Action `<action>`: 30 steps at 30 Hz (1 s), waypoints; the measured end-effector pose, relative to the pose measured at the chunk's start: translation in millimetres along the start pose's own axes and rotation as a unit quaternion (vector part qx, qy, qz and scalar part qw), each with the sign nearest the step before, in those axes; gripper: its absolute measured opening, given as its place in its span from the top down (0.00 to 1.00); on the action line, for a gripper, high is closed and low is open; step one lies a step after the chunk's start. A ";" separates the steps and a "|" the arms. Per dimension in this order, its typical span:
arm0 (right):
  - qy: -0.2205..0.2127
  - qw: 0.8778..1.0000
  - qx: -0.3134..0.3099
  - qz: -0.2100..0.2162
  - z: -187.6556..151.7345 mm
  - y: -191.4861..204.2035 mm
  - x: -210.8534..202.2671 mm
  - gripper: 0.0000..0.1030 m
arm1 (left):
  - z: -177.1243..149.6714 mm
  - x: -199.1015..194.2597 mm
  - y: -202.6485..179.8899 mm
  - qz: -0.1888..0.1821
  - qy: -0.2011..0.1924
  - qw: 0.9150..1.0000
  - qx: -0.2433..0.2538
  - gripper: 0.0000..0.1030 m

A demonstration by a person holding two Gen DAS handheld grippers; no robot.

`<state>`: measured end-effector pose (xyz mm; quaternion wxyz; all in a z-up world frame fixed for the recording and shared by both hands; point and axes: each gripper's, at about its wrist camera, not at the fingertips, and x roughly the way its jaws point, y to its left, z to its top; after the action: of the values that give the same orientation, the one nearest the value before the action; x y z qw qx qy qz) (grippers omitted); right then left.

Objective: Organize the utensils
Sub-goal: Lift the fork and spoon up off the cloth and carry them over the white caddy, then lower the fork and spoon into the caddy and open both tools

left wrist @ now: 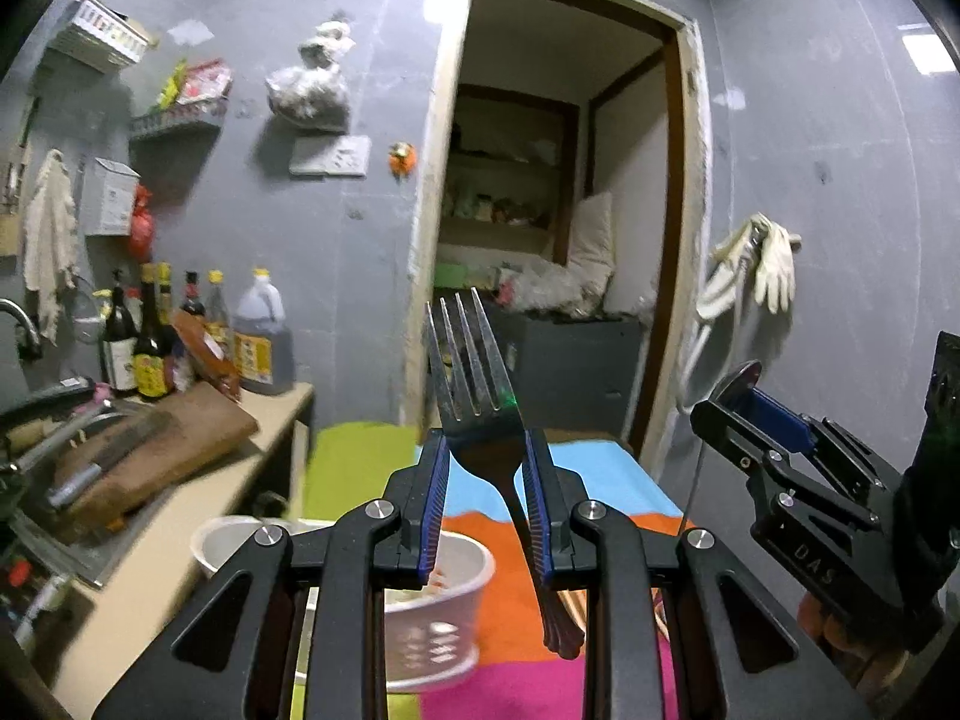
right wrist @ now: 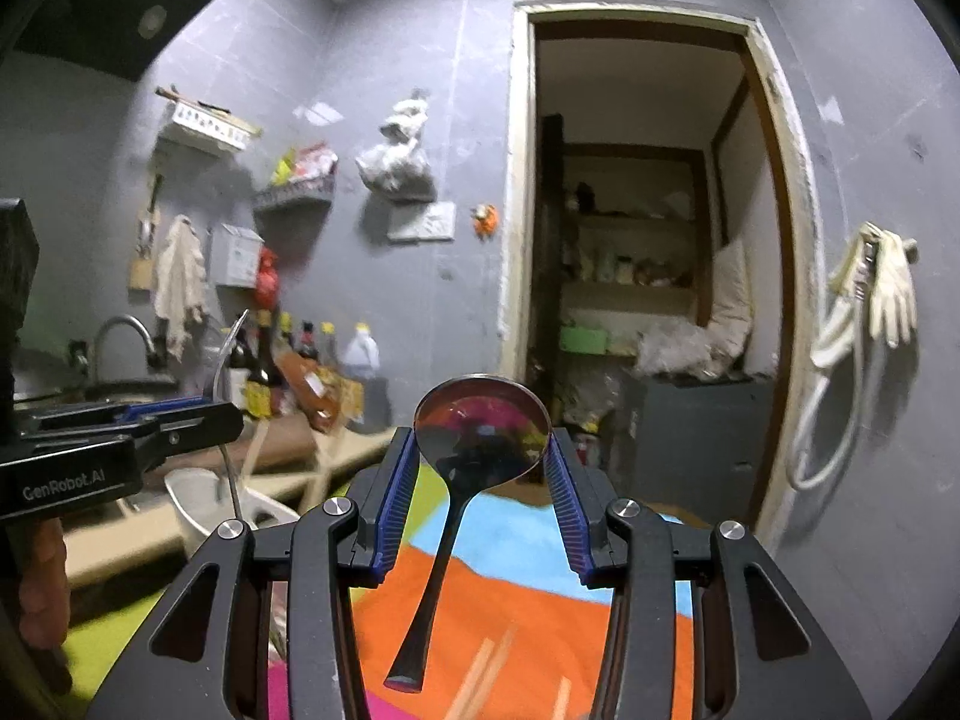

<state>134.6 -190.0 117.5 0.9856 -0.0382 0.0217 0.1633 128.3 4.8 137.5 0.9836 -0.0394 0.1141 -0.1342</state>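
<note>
Fork (left wrist: 474, 384): we hold it clamped at the neck in our left gripper (left wrist: 485, 444), jaws drawn narrow on it, tines up and forward, handle hanging down past the pads.

Spoon (right wrist: 483, 432): we hold it in our right gripper (right wrist: 483, 450), jaws partly apart and pressed on both edges of the bowl, bowl upright, handle slanting down and left.

Both utensils are raised in the air above a striped cloth (right wrist: 522, 600).

Cup (left wrist: 432, 612): white, below the left gripper, on the cloth; contents unclear.

Bowl (right wrist: 198, 504): white, near the counter (left wrist: 180, 516).

Bottles (left wrist: 180, 336): a row on the counter against the wall.

Doorway (left wrist: 564, 192): straight ahead.

Gloves (left wrist: 762, 264): hung to its right.
</note>
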 end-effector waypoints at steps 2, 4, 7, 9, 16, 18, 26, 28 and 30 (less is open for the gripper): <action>-0.009 1.000 0.002 0.015 11.0 9.6 6.8 0.60 | 11.1 -10.1 11.9 0.010 -0.010 1.000 -0.002 0.80; -0.018 0.999 0.003 0.028 20.9 20.1 15.5 0.60 | 21.3 -18.9 24.8 0.024 -0.021 0.999 -0.002 0.80; -0.025 0.999 0.008 0.043 30.8 30.8 27.5 0.60 | 33.6 -31.4 44.1 0.054 -0.041 0.998 -0.002 0.80; -0.027 0.998 0.010 0.049 35.1 38.3 37.0 0.60 | 38.0 -35.7 54.7 0.071 -0.050 0.996 -0.002 0.80; -0.010 0.998 0.008 0.060 26.6 59.5 70.0 0.60 | 37.0 -21.8 91.2 0.125 -0.045 0.991 -0.009 0.80; -0.002 0.998 0.007 0.058 19.9 63.3 78.2 0.60 | 31.3 -13.2 98.5 0.137 -0.042 0.990 -0.010 0.80; 0.030 0.999 -0.005 0.041 -10.9 74.1 103.2 0.60 | 8.4 20.3 118.2 0.175 -0.028 0.984 -0.003 0.80; 0.040 0.998 -0.008 0.039 -19.8 75.7 106.7 0.60 | 0.3 26.8 120.1 0.179 -0.022 0.984 0.000 0.80; 0.047 0.998 -0.010 0.038 -25.6 76.2 108.3 0.60 | -6.4 32.1 121.9 0.179 -0.015 0.984 0.000 0.80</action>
<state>211.6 -85.5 80.8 0.9761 -0.0548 0.0681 0.1988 188.0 112.9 111.2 0.9933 -0.0205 0.1045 0.0443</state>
